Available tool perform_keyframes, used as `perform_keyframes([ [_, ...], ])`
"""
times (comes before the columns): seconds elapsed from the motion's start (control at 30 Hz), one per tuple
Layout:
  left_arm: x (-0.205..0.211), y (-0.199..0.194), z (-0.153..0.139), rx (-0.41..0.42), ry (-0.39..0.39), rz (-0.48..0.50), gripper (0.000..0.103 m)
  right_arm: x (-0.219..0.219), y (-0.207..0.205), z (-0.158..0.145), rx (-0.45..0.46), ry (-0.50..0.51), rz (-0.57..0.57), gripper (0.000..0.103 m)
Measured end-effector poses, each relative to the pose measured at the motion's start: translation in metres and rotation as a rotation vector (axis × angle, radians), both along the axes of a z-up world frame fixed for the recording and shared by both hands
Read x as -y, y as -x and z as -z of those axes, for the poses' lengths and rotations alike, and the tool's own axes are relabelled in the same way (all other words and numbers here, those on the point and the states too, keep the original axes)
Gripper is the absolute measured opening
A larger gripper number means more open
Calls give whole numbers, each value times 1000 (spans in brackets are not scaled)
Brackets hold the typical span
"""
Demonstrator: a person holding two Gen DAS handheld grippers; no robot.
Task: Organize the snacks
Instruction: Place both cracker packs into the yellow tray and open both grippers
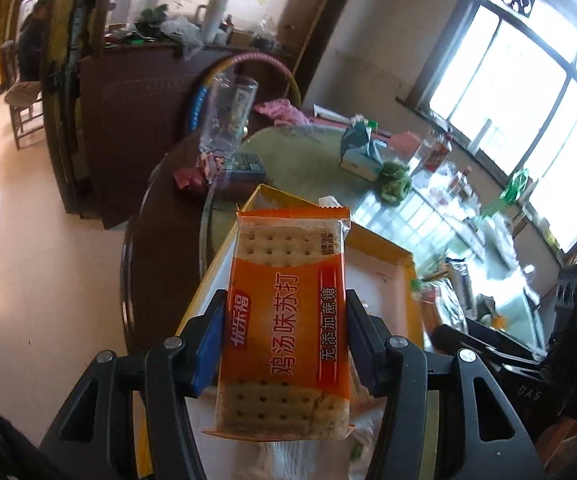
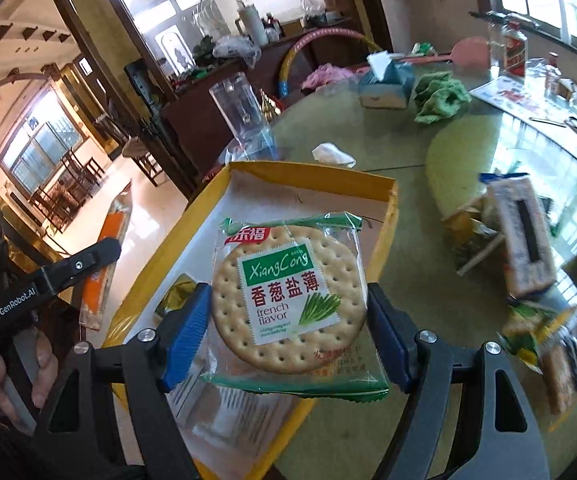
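- My left gripper is clamped on the long sides of an orange rectangular soda-cracker packet; the packet's long axis runs straight forward along the fingers.
- My right gripper is closed on a round cracker in a clear green-edged wrapper, its label face up.
- Both packets hang above the shallow yellow cardboard box with a white floor, which sits at the near edge of the round glass-topped table. The drop is downward for both, I judge; the right packet sits more squarely over the open floor.
- In the right view the left tool and its orange packet appear off to the left, beyond the box's left wall, so I judge that hand needs to shift inward.
- More loose snack packets lie on the table to the right, well apart from the box.
- A clear plastic container, a tissue box and a green cloth stand beyond the box, not in the way.
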State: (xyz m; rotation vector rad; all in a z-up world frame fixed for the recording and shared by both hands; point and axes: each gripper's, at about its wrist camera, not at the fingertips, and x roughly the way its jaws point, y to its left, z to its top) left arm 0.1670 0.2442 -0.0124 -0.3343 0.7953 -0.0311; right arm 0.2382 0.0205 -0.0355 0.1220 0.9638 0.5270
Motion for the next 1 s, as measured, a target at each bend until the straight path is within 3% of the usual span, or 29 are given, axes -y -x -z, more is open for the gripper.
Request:
perform_keyframes([
  [0.17,1,-46,24,-94,-27,40,55,-24,-39,21,-55,49,-5,76],
  [0.37,-5,-82,52,-202,-4,71,55,-44,-85,47,-103,128,17,76],
  [0.7,-5,-105,61,-303,-42,65,59,-60,-97,57,-118,195,24,81],
  [0.77,-8,-106,60,-324,-18,76,62,-59,-98,57,-120,188,23,82],
  [0.9,-17,-94,46,-271,48,55,67,-49,-92,48,-108,138,39,85],
  [0.93,-16,-91,42,-255,39,41,74,-46,-88,43,-91,122,42,86],
  [1.0,-14,-71,29,-186,4,0,77,-36,-76,31,-60,86,54,87],
])
